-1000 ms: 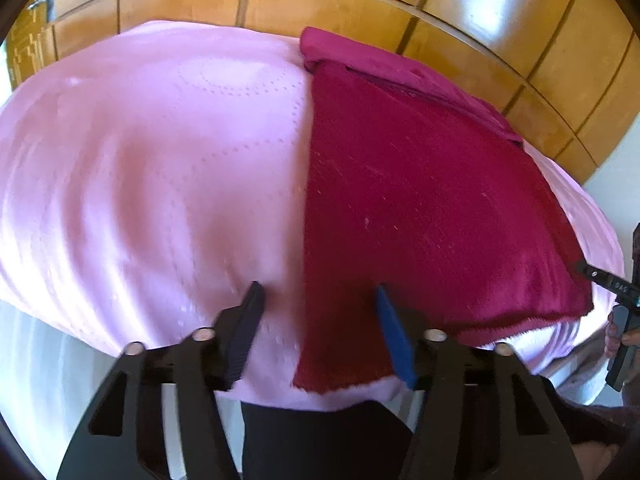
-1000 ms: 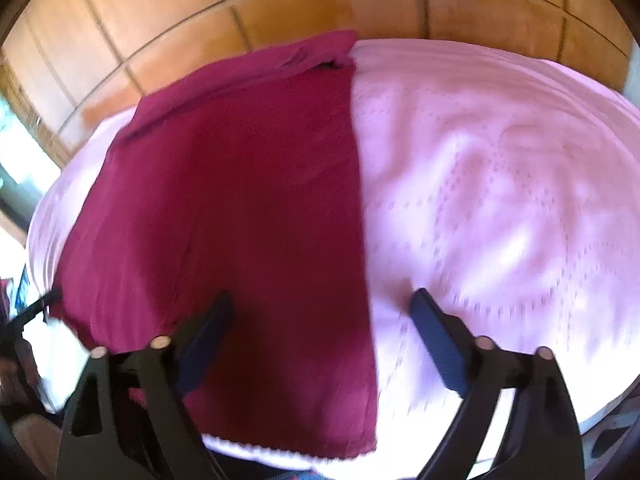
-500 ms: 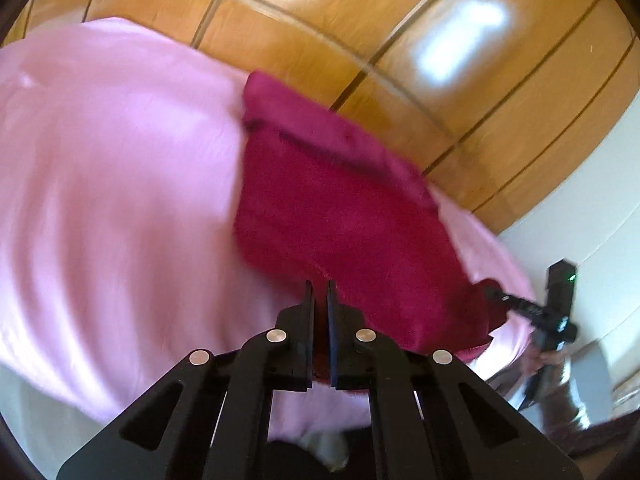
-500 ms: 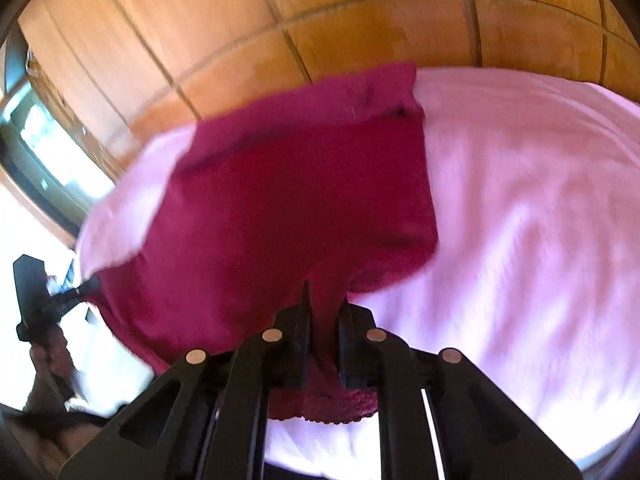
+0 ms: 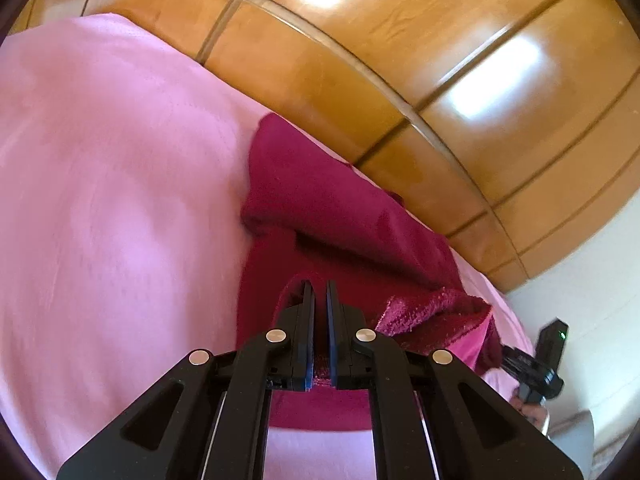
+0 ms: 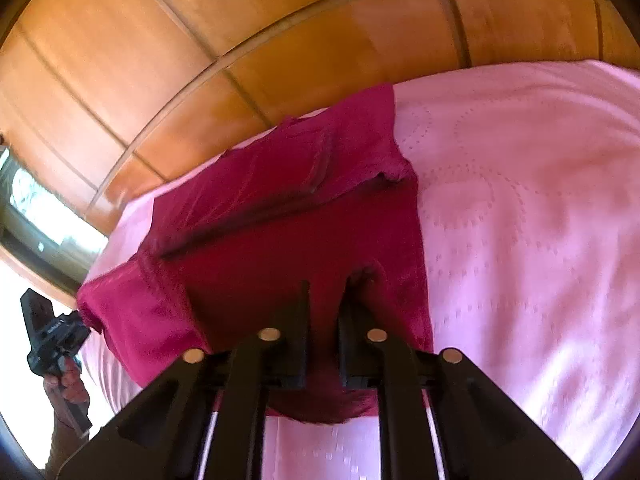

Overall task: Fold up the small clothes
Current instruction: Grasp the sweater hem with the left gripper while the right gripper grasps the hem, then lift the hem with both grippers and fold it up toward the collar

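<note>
Left gripper (image 5: 316,292): jaws nearly together, pinching a lifted edge of the crimson garment (image 5: 340,208); a strip of the fabric shows between the blue pads. Right gripper (image 6: 324,292): jaws a little apart and opening slightly, with a bunch of the same garment between them and the pads pressing on it. Both held corners are raised off the bed, the cloth hanging from the jaws and draping back to the part that lies flat. Garment sits on the pink bedspread (image 5: 112,200), near the far edge of the bed, with one fold lying across its far half and a fuzzier inner face turned up at the side nearest the other gripper. Bedspread carries a dotted, stitched pattern, clearest in the right wrist view. Behind the bed, a glossy wooden panelled wall (image 5: 400,60). In each wrist view the opposite gripper appears at the frame's edge, held in a hand (image 6: 66,380).
</note>
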`<state>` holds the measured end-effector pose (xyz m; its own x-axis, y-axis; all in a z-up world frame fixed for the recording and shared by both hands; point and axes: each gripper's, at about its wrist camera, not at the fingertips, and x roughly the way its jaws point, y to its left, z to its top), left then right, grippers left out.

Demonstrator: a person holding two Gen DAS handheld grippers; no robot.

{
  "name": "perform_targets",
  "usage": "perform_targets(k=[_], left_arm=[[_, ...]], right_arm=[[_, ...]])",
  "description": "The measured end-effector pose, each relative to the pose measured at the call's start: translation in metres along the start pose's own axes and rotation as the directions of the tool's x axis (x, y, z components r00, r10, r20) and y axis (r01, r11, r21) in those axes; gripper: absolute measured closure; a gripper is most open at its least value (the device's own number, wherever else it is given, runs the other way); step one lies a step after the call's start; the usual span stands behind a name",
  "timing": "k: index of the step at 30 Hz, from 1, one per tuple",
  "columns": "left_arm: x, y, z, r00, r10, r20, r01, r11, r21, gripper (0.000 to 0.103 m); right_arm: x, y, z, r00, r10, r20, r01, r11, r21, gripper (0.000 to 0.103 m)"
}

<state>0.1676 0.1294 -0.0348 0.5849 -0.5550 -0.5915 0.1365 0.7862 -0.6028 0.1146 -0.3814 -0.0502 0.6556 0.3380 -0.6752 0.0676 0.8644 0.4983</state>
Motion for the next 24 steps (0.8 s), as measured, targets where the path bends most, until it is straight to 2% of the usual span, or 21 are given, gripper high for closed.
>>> perform_targets(k=[1, 2, 3, 4, 5, 7, 10, 15, 17, 18, 19, 20, 21, 22, 24], left_arm=[[0.003, 0.002, 0.005, 1.0, 0.005, 0.002, -0.005, 1.0, -0.022, 0.095], [0.004, 0.004, 0.01, 1.0, 0.011, 0.009, -0.011, 0.999, -0.038, 0.088], [0.003, 0.008, 0.014, 0.999, 0.033, 0.026, -0.031, 0.998, -0.058, 0.06], [-0.002, 0.014, 0.016, 0.996, 0.059, 0.059, -0.053, 0.994, -0.092, 0.028], [-0.008, 0.019, 0.015, 0.994, 0.059, 0.092, -0.047, 0.991, -0.123, 0.023], [-0.017, 0.029, 0.011, 0.994, 0.035, 0.099, -0.02, 0.989, -0.144, 0.023], [-0.028, 0.032, -0.007, 0.995, 0.05, 0.085, -0.043, 0.996, -0.082, 0.023], [-0.019, 0.026, -0.046, 0.999, 0.045, -0.001, -0.045, 0.999, 0.008, 0.024], [-0.011, 0.024, -0.055, 0.998, 0.054, -0.031, -0.054, 0.998, 0.022, 0.035], [-0.007, 0.02, -0.058, 0.998, 0.053, -0.044, -0.052, 0.998, 0.03, 0.049], [-0.003, 0.016, -0.061, 0.997, 0.051, -0.056, -0.048, 0.998, 0.05, 0.066], [0.001, 0.012, -0.063, 0.995, 0.062, -0.073, -0.057, 0.997, 0.059, 0.07], [0.001, 0.01, -0.063, 0.995, 0.065, -0.073, -0.06, 0.996, 0.061, 0.079], [0.0, 0.009, -0.063, 0.996, 0.058, -0.072, -0.053, 0.997, 0.064, 0.083], [-0.005, 0.008, -0.063, 0.996, 0.056, -0.065, -0.052, 0.997, 0.062, 0.086]], right_arm=[[-0.001, -0.002, 0.003, 1.0, 0.013, 0.007, -0.013, 1.0, 0.01, 0.081], [-0.003, -0.004, 0.004, 0.999, 0.033, 0.012, -0.034, 0.999, 0.024, 0.063], [-0.008, -0.008, 0.006, 0.998, 0.051, 0.033, -0.053, 0.998, 0.046, 0.05], [-0.015, -0.01, 0.006, 0.997, 0.043, 0.067, -0.047, 0.997, 0.057, 0.026], [-0.025, -0.011, 0.007, 0.994, 0.03, 0.107, -0.036, 0.998, 0.059, 0.015], [-0.035, -0.015, 0.006, 0.991, 0.043, 0.126, -0.051, 0.997, 0.061, 0.014], [-0.047, -0.02, -0.005, 0.992, 0.036, 0.12, -0.042, 0.998, 0.044, 0.014], [-0.029, -0.019, -0.036, 0.999, -0.034, 0.022, 0.035, 0.999, -0.039, 0.018], [-0.015, -0.014, -0.041, 0.998, -0.068, -0.001, 0.068, 0.996, -0.056, 0.029], [-0.009, -0.013, -0.041, 0.996, -0.092, 0.005, 0.092, 0.993, -0.069, 0.031], [-0.008, -0.01, -0.041, 0.995, -0.099, 0.009, 0.099, 0.992, -0.076, 0.039], [-0.007, -0.008, -0.04, 0.995, -0.095, 0.004, 0.095, 0.993, -0.075, 0.053], [-0.008, -0.005, -0.039, 0.997, -0.081, -0.003, 0.08, 0.994, -0.068, 0.061], [-0.01, -0.002, -0.039, 0.997, -0.072, -0.004, 0.071, 0.995, -0.072, 0.076], [-0.017, 0.004, -0.042, 0.997, -0.081, 0.007, 0.081, 0.991, -0.103, 0.078]])
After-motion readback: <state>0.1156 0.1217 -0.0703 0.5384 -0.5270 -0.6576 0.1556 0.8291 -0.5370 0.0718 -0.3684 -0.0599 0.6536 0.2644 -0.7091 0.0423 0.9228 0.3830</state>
